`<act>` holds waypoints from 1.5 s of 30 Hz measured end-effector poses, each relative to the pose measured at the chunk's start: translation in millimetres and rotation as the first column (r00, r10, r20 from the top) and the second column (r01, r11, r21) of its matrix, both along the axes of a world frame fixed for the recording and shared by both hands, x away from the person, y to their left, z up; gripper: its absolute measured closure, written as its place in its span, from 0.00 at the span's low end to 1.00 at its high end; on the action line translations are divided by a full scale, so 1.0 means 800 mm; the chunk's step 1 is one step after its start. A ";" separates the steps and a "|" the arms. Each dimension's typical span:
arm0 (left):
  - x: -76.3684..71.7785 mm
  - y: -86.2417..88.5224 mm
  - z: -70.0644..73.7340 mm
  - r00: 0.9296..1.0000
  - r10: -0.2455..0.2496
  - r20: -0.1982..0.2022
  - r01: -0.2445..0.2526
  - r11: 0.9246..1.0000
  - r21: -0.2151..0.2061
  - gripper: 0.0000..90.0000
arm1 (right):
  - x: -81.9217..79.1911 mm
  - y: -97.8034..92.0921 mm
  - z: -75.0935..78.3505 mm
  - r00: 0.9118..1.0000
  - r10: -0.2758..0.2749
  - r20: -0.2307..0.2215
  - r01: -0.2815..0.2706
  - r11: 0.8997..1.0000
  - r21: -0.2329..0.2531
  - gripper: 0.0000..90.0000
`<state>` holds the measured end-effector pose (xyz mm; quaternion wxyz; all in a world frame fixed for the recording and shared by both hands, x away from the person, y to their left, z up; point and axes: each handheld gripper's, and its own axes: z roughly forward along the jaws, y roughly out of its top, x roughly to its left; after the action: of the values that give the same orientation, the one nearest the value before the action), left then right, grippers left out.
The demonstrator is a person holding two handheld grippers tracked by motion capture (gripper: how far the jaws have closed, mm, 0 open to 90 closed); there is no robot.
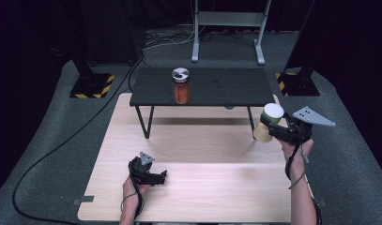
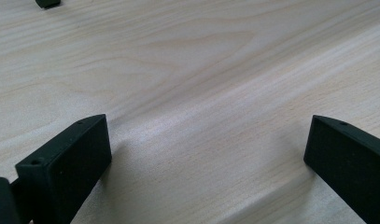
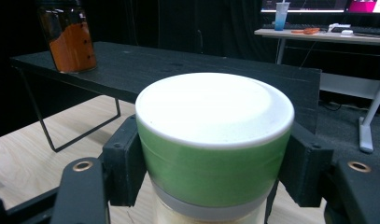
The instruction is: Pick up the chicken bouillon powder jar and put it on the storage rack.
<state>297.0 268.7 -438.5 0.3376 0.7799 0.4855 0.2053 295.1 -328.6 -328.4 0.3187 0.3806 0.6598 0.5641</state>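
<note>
My right gripper (image 1: 273, 125) is shut on a jar with a white top and green lid band (image 1: 269, 122), held in the air at the right side of the light wooden table (image 1: 193, 154), just in front of the black shelf's right end. In the right gripper view the jar (image 3: 214, 140) sits clamped between both jaws. A second jar with orange contents (image 1: 181, 86) stands upright on the low black shelf (image 1: 226, 86); it shows at the upper left as the orange jar (image 3: 71, 39). My left gripper (image 1: 156, 178) rests open low over the table near the front, jaws spread wide over bare wood (image 2: 201, 116).
The black shelf stands on thin metal legs (image 1: 144, 123) at the table's far edge. A black cable (image 1: 71, 136) runs over the grey floor at left. Stand bases with yellow-black tape (image 1: 92, 86) sit at both back corners. A white frame (image 1: 228, 28) stands behind.
</note>
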 end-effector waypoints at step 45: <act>0.000 0.001 0.000 1.000 0.000 0.000 0.000 1.000 -0.003 0.00 | 0.030 0.026 0.048 0.997 0.072 0.022 -0.071 0.997 -0.017 0.36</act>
<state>297.1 269.2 -438.6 0.3387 0.7794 0.4857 0.2048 318.8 -307.6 -290.3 0.3090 0.3476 0.6738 0.5742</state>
